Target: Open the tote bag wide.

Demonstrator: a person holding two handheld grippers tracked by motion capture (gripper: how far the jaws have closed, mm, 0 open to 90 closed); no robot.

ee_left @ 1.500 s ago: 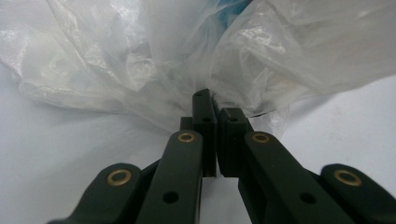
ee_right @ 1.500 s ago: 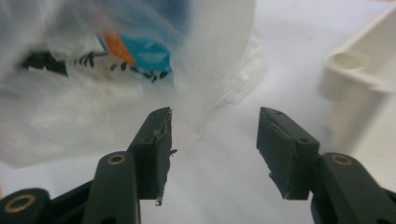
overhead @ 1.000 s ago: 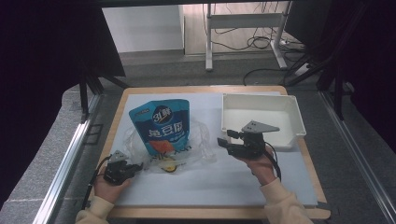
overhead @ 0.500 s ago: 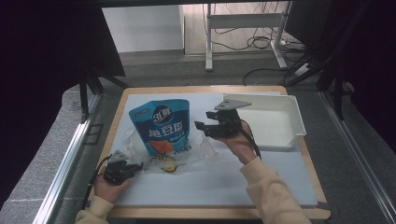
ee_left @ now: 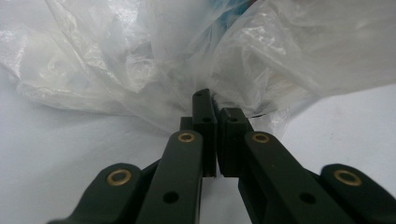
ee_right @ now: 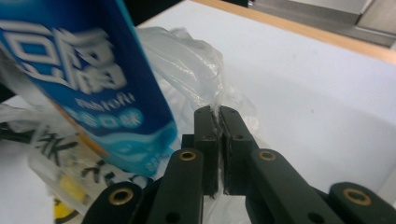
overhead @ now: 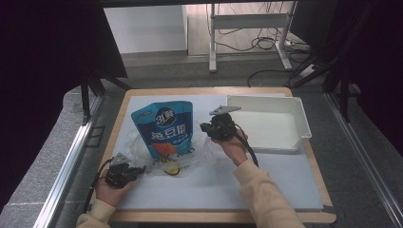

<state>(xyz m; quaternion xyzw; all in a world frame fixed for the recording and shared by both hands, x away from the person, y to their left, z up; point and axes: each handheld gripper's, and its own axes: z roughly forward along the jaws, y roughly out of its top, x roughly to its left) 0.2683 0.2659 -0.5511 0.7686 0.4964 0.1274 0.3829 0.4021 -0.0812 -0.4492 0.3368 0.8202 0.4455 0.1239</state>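
Note:
A blue snack pouch (overhead: pixel 163 127) lies in a crumpled clear plastic bag (overhead: pixel 202 152) on the white mat. At the bag's lower left corner, my left gripper (overhead: pixel 138 169) is shut on a fold of the film. In the left gripper view the left gripper (ee_left: pixel 215 103) pinches the clear plastic bag (ee_left: pixel 140 60) between its tips. My right gripper (overhead: pixel 205 128) sits at the pouch's right side. In the right gripper view the right gripper (ee_right: pixel 218 112) is shut on a thin edge of the clear bag (ee_right: pixel 187 65), with the blue pouch (ee_right: pixel 88 79) just to its left.
A white tray (overhead: pixel 304 124) stands at the right of the table, beyond the right hand. The white mat (overhead: pixel 209 190) stretches toward the front edge. A yellow and black printed patch (overhead: pixel 172 169) shows through the bag below the pouch.
The right gripper has moved left from the white tray to the bag's right edge beside the pouch and is now shut on the film. The left gripper has stayed put.

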